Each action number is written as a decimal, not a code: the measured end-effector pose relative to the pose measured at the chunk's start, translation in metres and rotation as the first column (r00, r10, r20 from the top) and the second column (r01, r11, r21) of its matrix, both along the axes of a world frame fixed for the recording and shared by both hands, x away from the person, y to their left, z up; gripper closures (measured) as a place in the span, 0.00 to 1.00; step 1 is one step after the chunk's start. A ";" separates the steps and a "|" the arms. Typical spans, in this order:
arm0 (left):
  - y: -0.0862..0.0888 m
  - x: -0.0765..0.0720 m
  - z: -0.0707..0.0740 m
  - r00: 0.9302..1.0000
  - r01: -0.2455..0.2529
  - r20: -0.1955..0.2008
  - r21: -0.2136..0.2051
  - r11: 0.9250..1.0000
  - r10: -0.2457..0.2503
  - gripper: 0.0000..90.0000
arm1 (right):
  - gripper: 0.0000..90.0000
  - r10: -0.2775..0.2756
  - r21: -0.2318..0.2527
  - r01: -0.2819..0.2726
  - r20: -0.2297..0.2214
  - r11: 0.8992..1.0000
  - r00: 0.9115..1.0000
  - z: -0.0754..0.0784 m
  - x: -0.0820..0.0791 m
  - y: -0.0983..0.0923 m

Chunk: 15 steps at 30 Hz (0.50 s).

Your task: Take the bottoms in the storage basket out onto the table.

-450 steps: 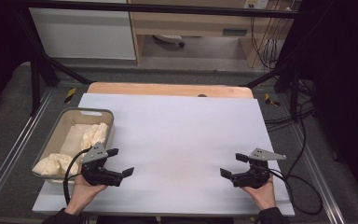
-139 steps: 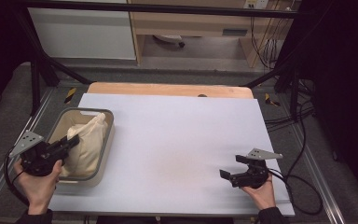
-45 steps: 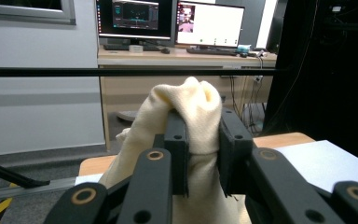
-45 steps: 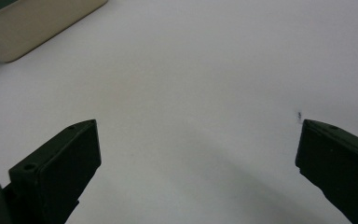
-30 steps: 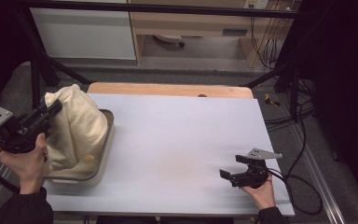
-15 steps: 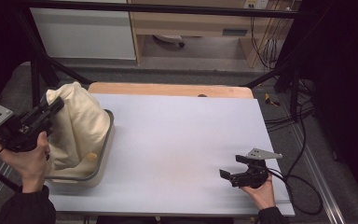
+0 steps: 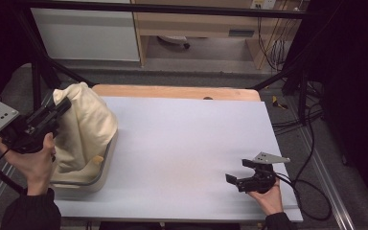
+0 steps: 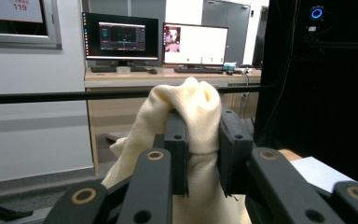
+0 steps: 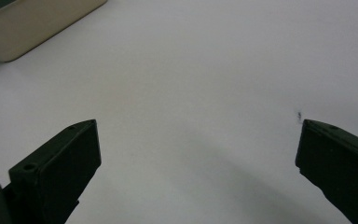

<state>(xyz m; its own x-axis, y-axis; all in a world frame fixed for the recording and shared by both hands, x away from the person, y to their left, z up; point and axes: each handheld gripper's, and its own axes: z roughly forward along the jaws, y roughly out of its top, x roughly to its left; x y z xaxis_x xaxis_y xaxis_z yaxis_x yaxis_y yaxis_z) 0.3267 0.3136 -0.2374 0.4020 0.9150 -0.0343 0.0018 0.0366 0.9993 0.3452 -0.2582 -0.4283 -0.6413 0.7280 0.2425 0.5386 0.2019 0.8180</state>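
White table (image 7: 182, 143) lies bare between bin (image 7: 100, 172) and right hand-held gripper (image 7: 237, 178).

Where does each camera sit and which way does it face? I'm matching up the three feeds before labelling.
High view: above the person's side, looking forward and down on the white table; both hands and forearms show.
Left gripper view: rides the left gripper, facing the monitors; jaws pinch the cream fabric cloth.
Right gripper view: rides the right gripper, looking down at the table, jaws apart.
Shared: the beige plastic bin.
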 end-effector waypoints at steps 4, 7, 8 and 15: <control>-0.003 0.000 0.001 1.000 0.008 0.002 -0.002 1.000 -0.008 0.84 | 0.01 -0.003 0.002 0.003 0.000 1.000 1.000 0.000 0.000 0.000; -0.005 0.001 0.002 1.000 0.014 0.006 -0.002 1.000 -0.014 0.84 | 0.01 0.001 -0.001 -0.001 0.001 1.000 1.000 0.000 0.000 0.000; -0.007 0.001 0.002 1.000 0.016 0.007 -0.003 1.000 -0.016 0.84 | 0.01 0.000 -0.001 0.000 -0.001 1.000 1.000 0.000 0.000 0.000; -0.015 0.003 0.005 0.999 0.032 0.013 -0.004 0.999 -0.032 0.84 | 0.01 -0.003 0.003 0.003 0.000 1.000 1.000 0.000 0.000 0.000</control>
<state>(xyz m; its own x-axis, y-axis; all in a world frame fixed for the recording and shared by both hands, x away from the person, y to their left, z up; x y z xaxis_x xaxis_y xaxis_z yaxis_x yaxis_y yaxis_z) 0.3300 0.2989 -0.2326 0.4319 0.9013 -0.0328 -0.0098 0.0410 0.9991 0.3451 -0.2581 -0.4282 -0.6393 0.7289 0.2448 0.5391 0.1978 0.8187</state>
